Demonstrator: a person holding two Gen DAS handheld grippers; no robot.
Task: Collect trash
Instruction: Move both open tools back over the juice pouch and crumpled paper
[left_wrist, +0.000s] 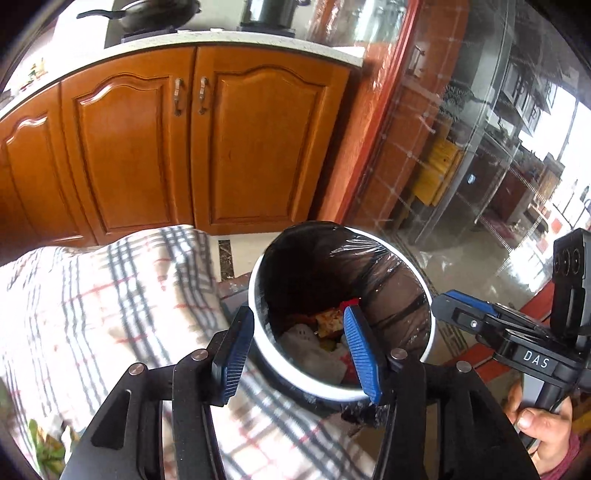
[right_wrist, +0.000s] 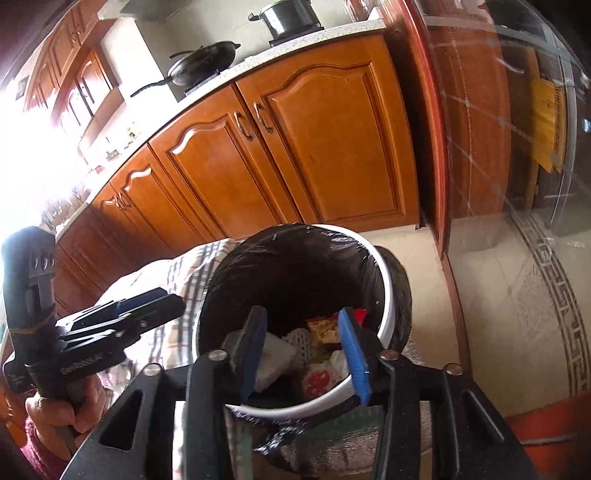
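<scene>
A white round trash bin (left_wrist: 391, 246) lined with a black bag stands beside a table with a checked cloth (left_wrist: 110, 295). It holds mixed trash (left_wrist: 325, 332): white tissue, a yellow-red wrapper and red scraps. It also shows in the right wrist view (right_wrist: 380, 258), with its trash (right_wrist: 317, 354). My left gripper (left_wrist: 299, 354) is open and empty above the bin's near rim. My right gripper (right_wrist: 303, 354) is open and empty above the bin. Each gripper shows in the other's view: the right gripper (left_wrist: 454, 306), the left gripper (right_wrist: 159, 299).
Orange wooden cabinets (left_wrist: 184, 147) under a white counter stand behind the bin. A black pan (right_wrist: 207, 62) and a pot (right_wrist: 288, 18) sit on the counter. A glass door (left_wrist: 480, 147) is on the right. A patterned tile floor (right_wrist: 517, 295) lies right of the bin.
</scene>
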